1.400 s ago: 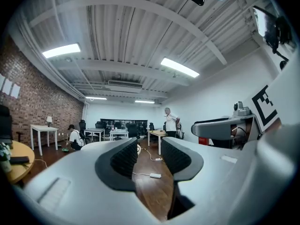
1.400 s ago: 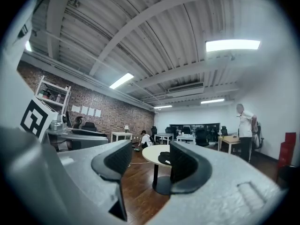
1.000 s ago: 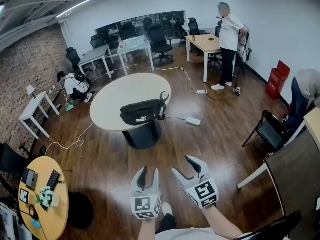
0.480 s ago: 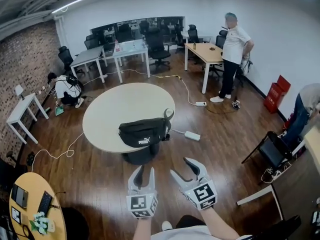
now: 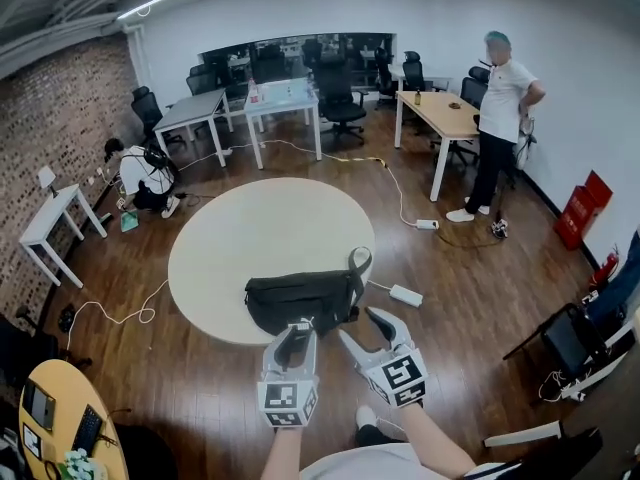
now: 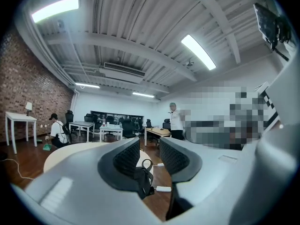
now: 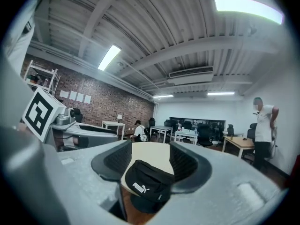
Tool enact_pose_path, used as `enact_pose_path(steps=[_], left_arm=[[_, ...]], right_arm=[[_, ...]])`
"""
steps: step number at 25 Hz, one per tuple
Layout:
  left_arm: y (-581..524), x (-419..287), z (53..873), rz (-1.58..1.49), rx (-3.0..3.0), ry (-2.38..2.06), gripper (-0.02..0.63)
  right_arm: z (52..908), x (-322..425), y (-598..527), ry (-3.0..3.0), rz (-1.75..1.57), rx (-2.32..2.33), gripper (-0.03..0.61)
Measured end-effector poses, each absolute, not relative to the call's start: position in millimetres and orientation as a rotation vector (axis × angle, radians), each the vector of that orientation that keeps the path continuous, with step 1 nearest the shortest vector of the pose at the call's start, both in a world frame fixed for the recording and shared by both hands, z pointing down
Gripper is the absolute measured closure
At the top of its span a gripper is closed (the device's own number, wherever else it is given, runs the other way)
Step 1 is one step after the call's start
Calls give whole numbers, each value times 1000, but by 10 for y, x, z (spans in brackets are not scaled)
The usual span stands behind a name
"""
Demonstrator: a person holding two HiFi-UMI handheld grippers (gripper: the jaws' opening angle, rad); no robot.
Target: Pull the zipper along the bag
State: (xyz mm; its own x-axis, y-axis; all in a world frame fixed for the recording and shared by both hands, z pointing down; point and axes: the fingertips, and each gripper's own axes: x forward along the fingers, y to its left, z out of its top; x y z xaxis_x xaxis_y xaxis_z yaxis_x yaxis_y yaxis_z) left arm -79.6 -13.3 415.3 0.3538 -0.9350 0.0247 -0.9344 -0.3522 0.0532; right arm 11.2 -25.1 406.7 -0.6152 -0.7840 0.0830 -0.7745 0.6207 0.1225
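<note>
Head view shows approach step: left tongs [image 5: 298, 336] apart, just narrowing, right tongs [image 5: 361, 326] wide, both empty near bag [image 5: 300, 301]; next: find zipper pull.

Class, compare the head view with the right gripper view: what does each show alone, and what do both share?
Head view only: the power strip on the floor and the yellow table. Right gripper view only: the white logo on the black bag and the sheets on the brick wall. Both: that bag on the round table, and the standing person.
</note>
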Motion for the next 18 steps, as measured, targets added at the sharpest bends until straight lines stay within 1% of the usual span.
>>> enact_pose_path(steps=[6,10,13,18], left_arm=[[-1055,-743,4057,5,2523,-1819,463],[-1445,-805,4173,67,2489,-1821,463],[-1722,-895,4294,89,2467,-1797,463],[-2289,-1156,4384,81,2533,-1721,463]], right_arm=[[3969,172,-1271,-2771,-105,1265,339],[4133,223,-1743,-2779,20,1279,339],[4291,144,-2027,-2792,106,1261,339],[4350,-88,-2447,-2755,61,1338,339]])
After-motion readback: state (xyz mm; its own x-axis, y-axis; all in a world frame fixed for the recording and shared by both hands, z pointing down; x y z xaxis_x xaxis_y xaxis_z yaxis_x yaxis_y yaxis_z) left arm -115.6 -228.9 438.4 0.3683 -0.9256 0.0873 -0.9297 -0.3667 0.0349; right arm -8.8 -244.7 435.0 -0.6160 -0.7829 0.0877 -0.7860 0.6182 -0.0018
